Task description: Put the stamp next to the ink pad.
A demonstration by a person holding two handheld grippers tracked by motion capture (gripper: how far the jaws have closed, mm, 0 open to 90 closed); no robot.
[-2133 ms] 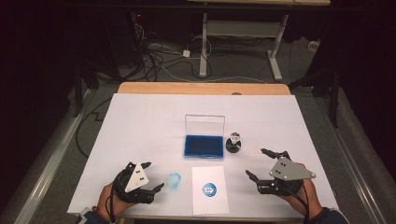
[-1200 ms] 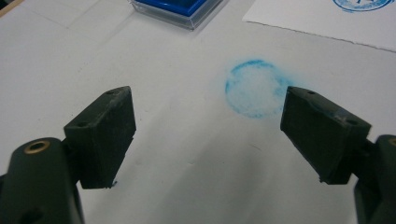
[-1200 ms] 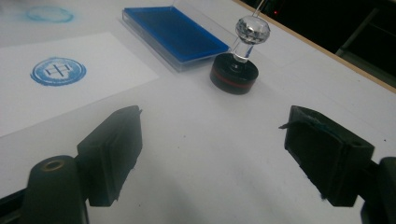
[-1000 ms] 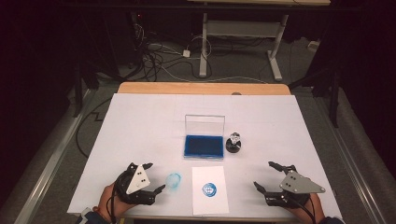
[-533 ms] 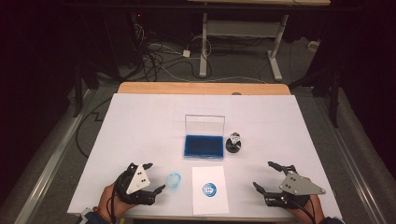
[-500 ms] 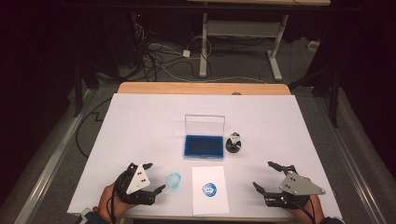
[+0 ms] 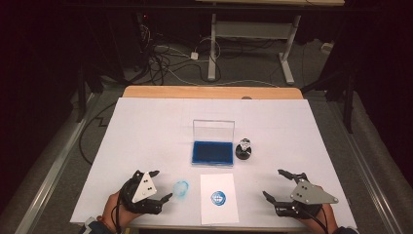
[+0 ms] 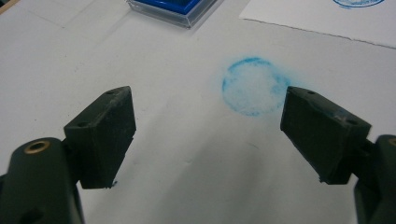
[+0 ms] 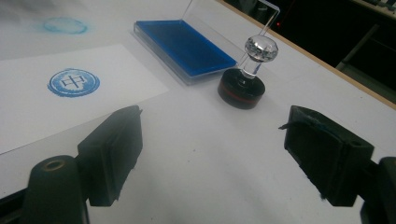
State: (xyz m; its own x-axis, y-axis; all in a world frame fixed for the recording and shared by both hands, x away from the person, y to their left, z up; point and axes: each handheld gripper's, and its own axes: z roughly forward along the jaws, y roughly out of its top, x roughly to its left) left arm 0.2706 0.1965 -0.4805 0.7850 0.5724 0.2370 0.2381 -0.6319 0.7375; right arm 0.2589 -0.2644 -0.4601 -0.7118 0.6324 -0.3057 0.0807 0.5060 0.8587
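- Two grippers rested at the near edge of the white table (image 7: pixel 146 126), each with its jaws spread wide and nothing between them.
- The left gripper (image 7: pixel 158 185) sat near the front left, its jaws framing a faint blue ring smudge (image 8: pixel 254 86) printed on the table cover just ahead of it.
- The right gripper (image 7: pixel 282 184) sat near the front right, well apart from the stamp (image 7: pixel 243 148).
- The stamp, a black round base with a clear knob on top, stood upright just beside the right end of the ink pad (image 7: pixel 212 152).
- The ink pad lay open at mid-table, its clear lid (image 7: pixel 213 129) standing up behind the blue pad.
- A white sheet (image 7: pixel 219 199) lay between the two grippers, bearing a round blue stamped seal (image 9: pixel 74 82).
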